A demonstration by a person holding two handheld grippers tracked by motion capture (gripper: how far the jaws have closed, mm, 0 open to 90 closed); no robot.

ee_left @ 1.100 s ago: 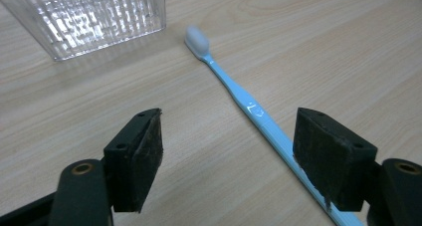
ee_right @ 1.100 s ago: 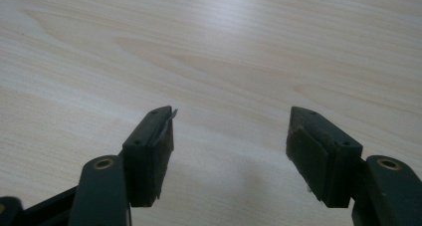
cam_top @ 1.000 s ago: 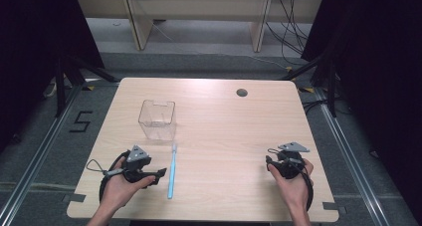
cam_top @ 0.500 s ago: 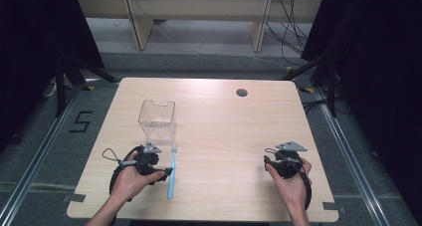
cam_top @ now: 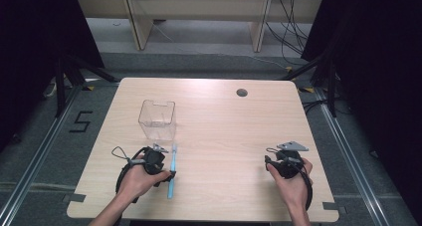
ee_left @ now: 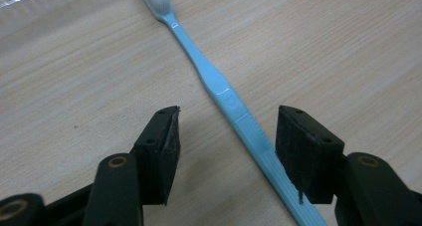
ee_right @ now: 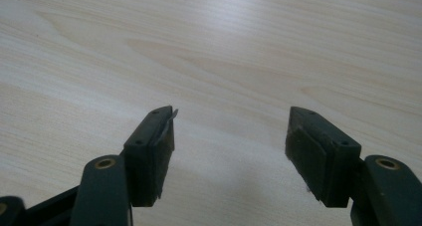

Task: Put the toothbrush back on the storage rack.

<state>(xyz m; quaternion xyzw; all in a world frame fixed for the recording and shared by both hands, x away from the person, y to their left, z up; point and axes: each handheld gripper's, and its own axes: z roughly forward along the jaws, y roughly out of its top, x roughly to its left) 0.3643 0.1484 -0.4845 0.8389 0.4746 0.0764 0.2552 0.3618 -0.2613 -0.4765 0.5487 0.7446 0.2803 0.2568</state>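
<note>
1. Left gripper (cam_top: 166,169) low left of the high view, jaws just closing, toothbrush (cam_top: 172,170) handle between them, pads not yet pressing.
2. Toothbrush flat on the table (cam_top: 224,126), head pointing toward the clear box (cam_top: 157,119) just above.
3. Right gripper (cam_top: 278,162) low right, jaws wide, gripping nothing.

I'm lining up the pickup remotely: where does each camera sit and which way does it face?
High view: above the near edge, looking forward and down on the table; both hands and forearms show.
Left gripper view: on the left claw, looking along its jaws at the toothbrush between them.
Right gripper view: on the right claw, facing bare tabletop.
High and left gripper views share the toothbrush.
</note>
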